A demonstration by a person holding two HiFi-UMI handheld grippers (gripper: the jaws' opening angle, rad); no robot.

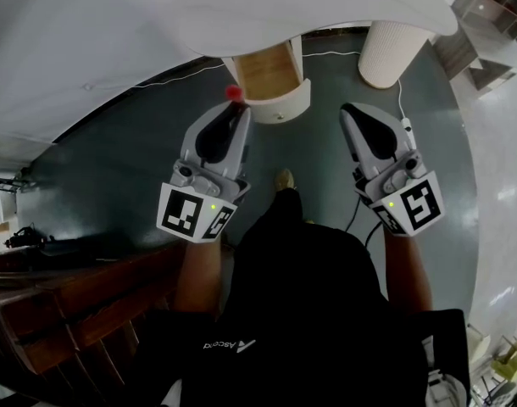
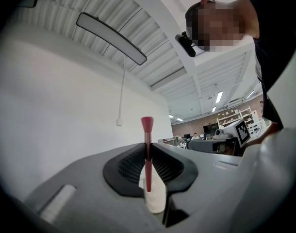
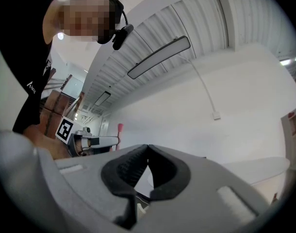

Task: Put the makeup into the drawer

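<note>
The makeup is a thin red stick with a flared pink-red tip (image 2: 147, 130). My left gripper (image 2: 148, 149) is shut on its shaft, and the tip stands out past the jaws. In the head view the left gripper (image 1: 238, 108) holds that red tip (image 1: 234, 92) just left of the open drawer (image 1: 284, 107), whose wooden inside looks bare. The right gripper (image 1: 352, 114) hangs to the drawer's right. Its jaws (image 3: 147, 149) are shut with nothing between them. From the right gripper view, the makeup (image 3: 120, 130) shows at the left.
The drawer hangs under a white tabletop (image 1: 326, 7). A white ribbed cylindrical leg (image 1: 391, 53) stands right of it, with a white cable (image 1: 401, 91) trailing over the dark floor. Brown wooden furniture (image 1: 63, 303) lies at the lower left. The person's shoe (image 1: 284, 179) is between the grippers.
</note>
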